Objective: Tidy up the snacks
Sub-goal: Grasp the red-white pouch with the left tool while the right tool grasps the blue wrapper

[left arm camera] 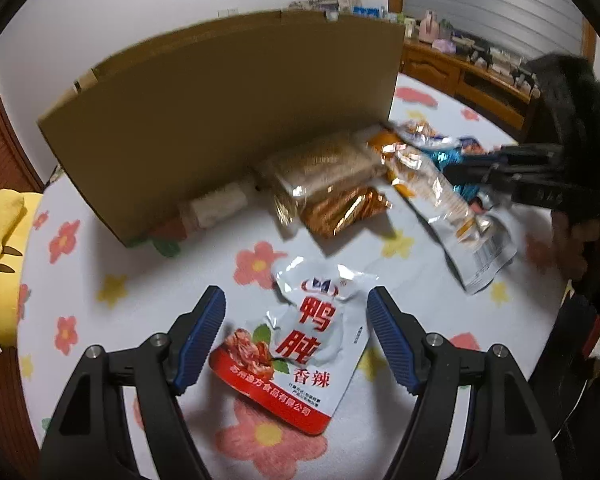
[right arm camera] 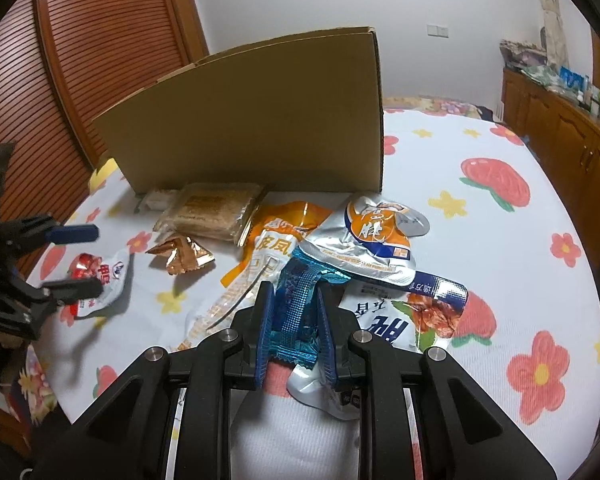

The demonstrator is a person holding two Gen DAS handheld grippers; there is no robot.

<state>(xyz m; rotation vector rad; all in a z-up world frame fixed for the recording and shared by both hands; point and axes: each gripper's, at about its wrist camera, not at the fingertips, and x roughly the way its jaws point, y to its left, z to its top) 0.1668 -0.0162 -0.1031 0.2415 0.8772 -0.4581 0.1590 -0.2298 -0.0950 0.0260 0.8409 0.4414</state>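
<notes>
Snack pouch (left arm camera: 300, 344) between spread left gripper (left arm camera: 296, 334) pads, untouched

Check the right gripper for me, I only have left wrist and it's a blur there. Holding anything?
Observer: Yes. The right gripper is shut on a blue foil packet.
Operator: Packet clear of the pile?
Observer: Doesn't look so. Its far end seems tucked under the edge of a silver and orange pouch.
Operator: Anything else close by?
Observer: A white pouch with a blue strip lies flat just right of the gripper.
</notes>
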